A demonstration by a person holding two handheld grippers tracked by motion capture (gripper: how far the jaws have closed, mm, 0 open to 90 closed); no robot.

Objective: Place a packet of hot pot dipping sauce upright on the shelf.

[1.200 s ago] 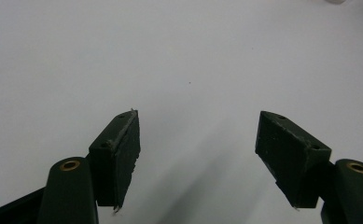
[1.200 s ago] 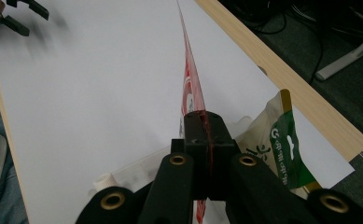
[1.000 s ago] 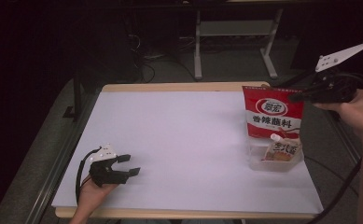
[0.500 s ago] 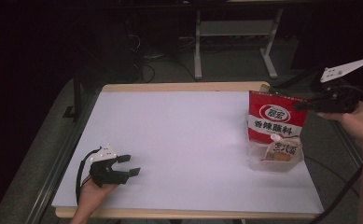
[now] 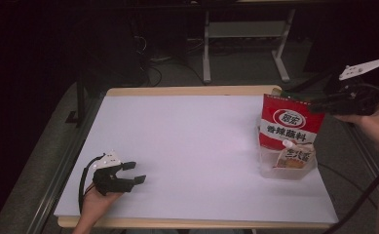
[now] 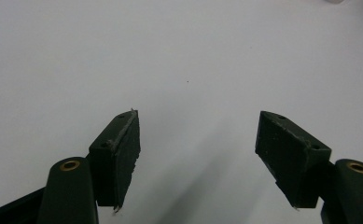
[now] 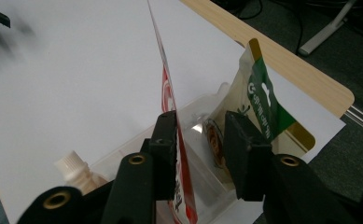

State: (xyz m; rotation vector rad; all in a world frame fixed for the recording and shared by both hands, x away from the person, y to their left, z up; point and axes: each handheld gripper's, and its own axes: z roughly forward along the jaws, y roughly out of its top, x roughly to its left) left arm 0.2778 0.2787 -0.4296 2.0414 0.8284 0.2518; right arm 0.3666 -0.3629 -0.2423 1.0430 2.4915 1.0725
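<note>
A red and white snack packet [image 5: 289, 124] stands upright in a clear plastic container [image 5: 287, 168] at the table's right side. A small spouted pouch [image 5: 292, 156] leans in front of it. My right gripper [image 5: 318, 105] is at the packet's top right corner. In the right gripper view its jaws [image 7: 200, 140] have just been opening, and the packet's thin top edge [image 7: 167, 93] stands between them beside one pad, unpressed. A green pouch [image 7: 263, 102] stands behind. My left gripper [image 5: 136, 173] rests open on the table at the front left, with nothing between its jaws [image 6: 198, 154].
A white sheet [image 5: 192, 146] covers the wooden table, whose far edge [image 5: 187, 90] and right corner lie close to the container. A white spout cap [image 7: 74, 168] pokes up beside the right jaws. A metal stand [image 5: 245, 34] is on the floor behind the table.
The right gripper and the red packet have shifted slightly right and down, so the packet sits lower in the container. The right jaws now stand apart. The left gripper has not moved.
</note>
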